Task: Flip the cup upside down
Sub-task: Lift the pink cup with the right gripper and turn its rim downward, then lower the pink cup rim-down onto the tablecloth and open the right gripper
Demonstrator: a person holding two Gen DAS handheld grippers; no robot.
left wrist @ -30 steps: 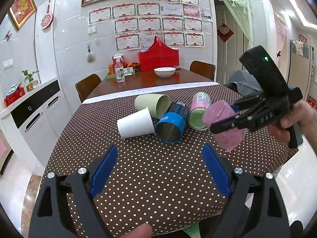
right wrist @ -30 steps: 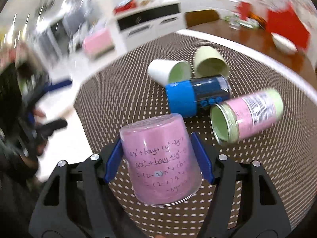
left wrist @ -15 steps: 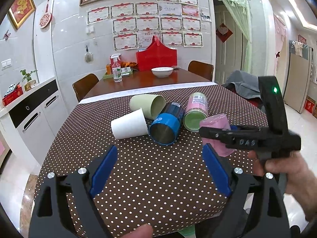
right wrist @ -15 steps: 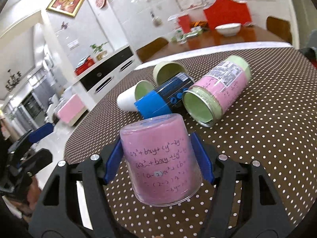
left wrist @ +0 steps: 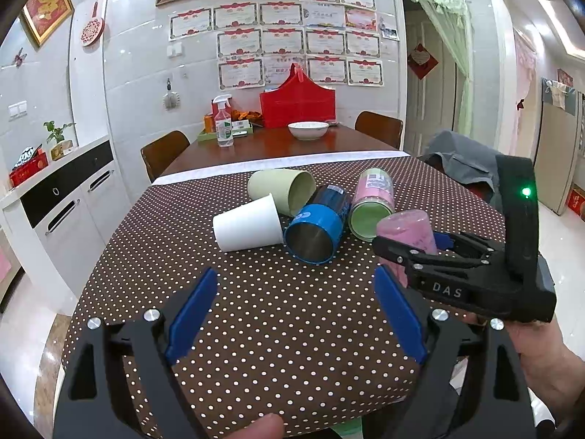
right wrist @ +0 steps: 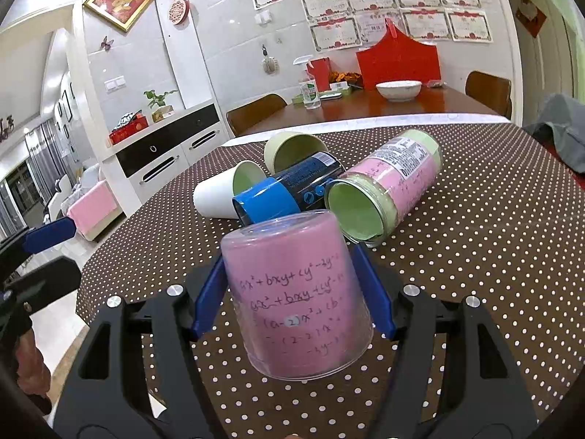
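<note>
- Our right gripper (right wrist: 292,296) has its fingers (right wrist: 373,292) closed on the pink cup (right wrist: 296,300), closed end up, mouth down, tilted a little toward us, above the dotted surface (right wrist: 475,256).
- Our left gripper (left wrist: 292,314) hovers with fingers spread, nothing between them.
- Beyond the right fingers lie four more on their sides: white cup (right wrist: 219,194), green cup (right wrist: 289,150), blue can (right wrist: 285,190), pink jar (right wrist: 387,190).
- Risks, as we judge them: releasing while tilted would land the rim unevenly and tip the cup; drifting forward would knock the blue can rolling; smooth plastic may slip.
</note>
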